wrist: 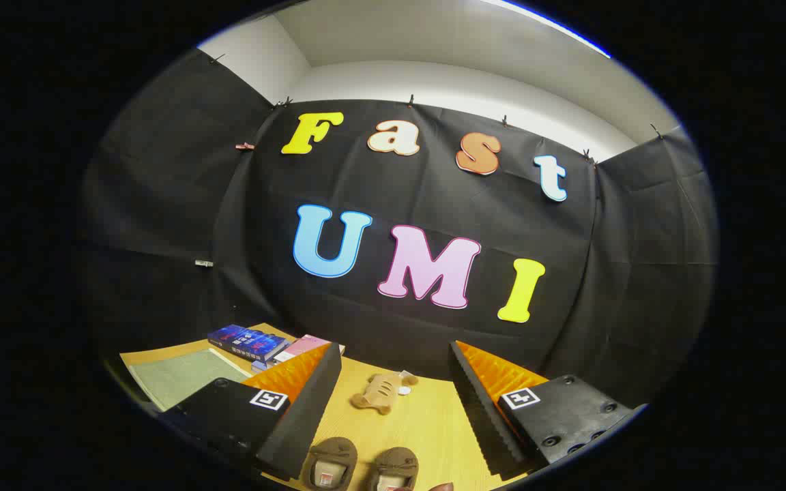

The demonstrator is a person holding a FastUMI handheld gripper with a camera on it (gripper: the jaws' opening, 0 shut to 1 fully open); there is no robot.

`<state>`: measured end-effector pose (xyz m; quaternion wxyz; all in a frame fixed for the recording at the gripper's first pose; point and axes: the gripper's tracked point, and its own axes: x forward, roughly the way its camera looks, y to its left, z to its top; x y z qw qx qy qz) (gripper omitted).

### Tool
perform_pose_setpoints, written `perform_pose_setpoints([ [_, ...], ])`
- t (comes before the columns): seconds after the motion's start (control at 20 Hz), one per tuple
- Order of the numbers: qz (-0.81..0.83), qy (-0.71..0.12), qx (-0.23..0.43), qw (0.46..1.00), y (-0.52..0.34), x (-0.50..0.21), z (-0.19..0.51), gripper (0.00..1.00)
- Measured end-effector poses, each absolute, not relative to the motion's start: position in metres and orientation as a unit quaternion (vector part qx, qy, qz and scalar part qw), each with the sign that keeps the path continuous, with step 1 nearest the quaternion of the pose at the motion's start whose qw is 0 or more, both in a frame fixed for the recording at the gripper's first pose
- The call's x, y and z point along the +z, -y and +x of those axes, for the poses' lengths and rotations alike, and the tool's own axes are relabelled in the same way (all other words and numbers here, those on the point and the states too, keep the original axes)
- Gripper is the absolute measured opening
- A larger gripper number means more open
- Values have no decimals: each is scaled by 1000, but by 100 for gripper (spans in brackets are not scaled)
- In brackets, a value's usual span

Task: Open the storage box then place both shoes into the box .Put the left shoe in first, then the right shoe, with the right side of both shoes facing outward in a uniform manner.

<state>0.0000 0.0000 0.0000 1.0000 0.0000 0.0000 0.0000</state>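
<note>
Far to my left a green mat [181,375] lies on the wooden table [427,423], and just beyond it sit a dark book [246,341] and a pink book [304,346], touching each other. My gripper [393,402] hangs above the table with its fingers spread wide, pinching nothing. Between my fingers, low and close, two brown shoes [362,467] lie side by side, nearly touching, their openings facing me. Ahead of them, still between my fingers, a small tan plush toy [383,392] lies on the wood near the table's far edge. Close to the right shoe a fingertip [442,487] pokes in.
</note>
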Motion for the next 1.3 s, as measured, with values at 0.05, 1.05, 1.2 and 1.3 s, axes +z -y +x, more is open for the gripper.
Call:
perform_pose_setpoints([
  [0.05, -1, -1, 2, 1000, -4, 0, 1, 97],
  [1.05, -7, -8, 36, 999, -27, -9, 14, 97],
  [1.2, -5, -11, 49, 999, -33, -10, 15, 97],
  [1.3, -4, -16, 59, 998, -37, -14, 15, 97],
])
